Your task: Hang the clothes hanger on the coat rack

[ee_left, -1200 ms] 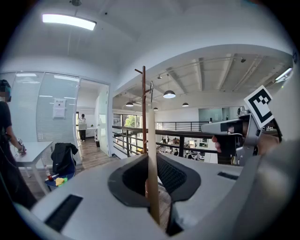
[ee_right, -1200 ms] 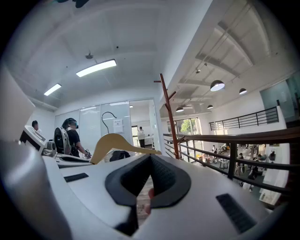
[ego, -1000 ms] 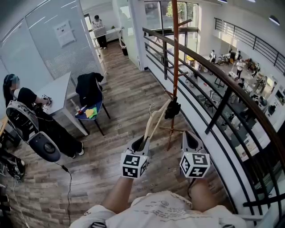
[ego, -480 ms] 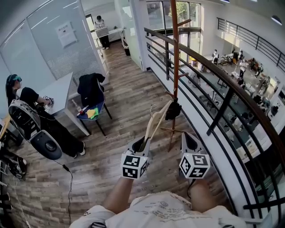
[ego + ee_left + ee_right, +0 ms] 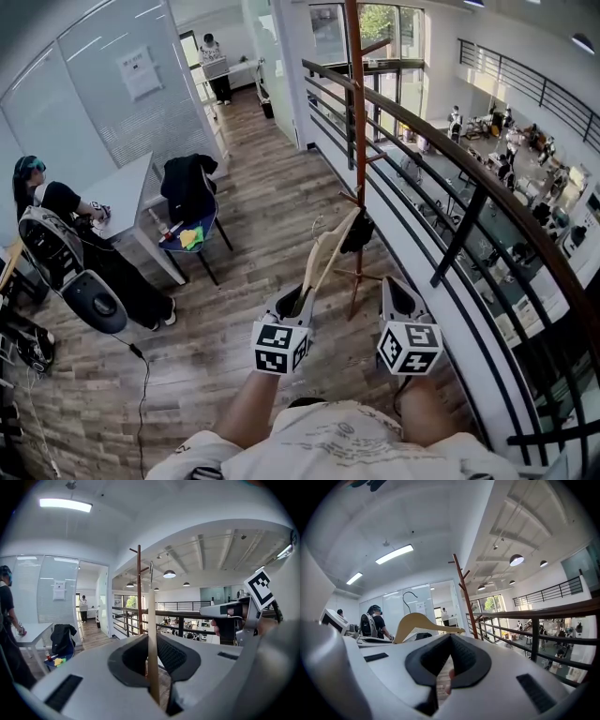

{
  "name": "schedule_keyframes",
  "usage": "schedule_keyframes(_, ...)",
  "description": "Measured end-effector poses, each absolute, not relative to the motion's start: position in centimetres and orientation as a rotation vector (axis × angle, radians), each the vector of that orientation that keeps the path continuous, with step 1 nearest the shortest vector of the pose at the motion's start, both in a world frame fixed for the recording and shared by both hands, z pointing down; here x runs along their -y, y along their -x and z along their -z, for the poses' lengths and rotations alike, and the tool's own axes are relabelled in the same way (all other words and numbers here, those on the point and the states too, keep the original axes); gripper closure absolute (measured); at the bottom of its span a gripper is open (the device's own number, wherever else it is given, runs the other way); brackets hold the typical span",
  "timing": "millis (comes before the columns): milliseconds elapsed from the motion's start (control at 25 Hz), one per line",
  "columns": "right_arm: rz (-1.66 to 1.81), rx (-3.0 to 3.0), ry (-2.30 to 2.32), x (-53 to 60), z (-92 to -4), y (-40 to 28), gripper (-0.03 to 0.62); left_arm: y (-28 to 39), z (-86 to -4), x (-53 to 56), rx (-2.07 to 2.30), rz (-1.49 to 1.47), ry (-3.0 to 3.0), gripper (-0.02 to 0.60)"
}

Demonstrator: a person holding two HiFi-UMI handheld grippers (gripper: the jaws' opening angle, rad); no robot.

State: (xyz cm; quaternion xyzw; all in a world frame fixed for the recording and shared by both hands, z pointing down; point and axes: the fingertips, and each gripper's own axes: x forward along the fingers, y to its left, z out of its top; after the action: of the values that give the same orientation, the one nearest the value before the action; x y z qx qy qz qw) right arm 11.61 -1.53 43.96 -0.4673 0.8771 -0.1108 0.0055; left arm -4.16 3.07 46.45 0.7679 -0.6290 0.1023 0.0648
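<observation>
Legible writing: the white paper sheet (image 5: 139,71) on the frosted glass wall carries print too small to read. The only other markings are the black-and-white square patterns on the cube of each gripper. The left gripper (image 5: 298,300) points forward and slightly down, and its fingers are clamped on the lower part of the pale wooden clothes hanger with a thin metal hook (image 5: 323,258). In the left gripper view the wooden bar stands upright between the dark pads. The right gripper (image 5: 398,291) is held about level beside the left one, a little apart. Its fingers meet at the tips with nothing held between them. Both bare forearms reach forward from the bottom edge of the head view. The hanger slants up from the left fingers toward the tall reddish-brown wooden coat rack (image 5: 357,141), which stands on the wood plank floor (image 5: 262,225) just beside the dark metal railing (image 5: 441,131). The hanger is not on a peg. In the right gripper view it sits left of the pole, clear of it. A dark item (image 5: 357,234) hangs low on the rack, near the hanger's upper end; contact cannot be judged.
</observation>
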Motion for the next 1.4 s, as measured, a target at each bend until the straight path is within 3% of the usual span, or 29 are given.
schedule_keyframes(320,0.355,-2.786,1.424,1.4,-44.8,-13.5,0.594,2.0,-47.3,-4.0,1.923,-0.289,-2.282,0.525)
schedule_keyframes(1400,0.367,-2.816,1.418,7.0,-46.5,-11.0,0.594,4.0,-48.4,1.9,1.907,-0.249,-2.283,0.525)
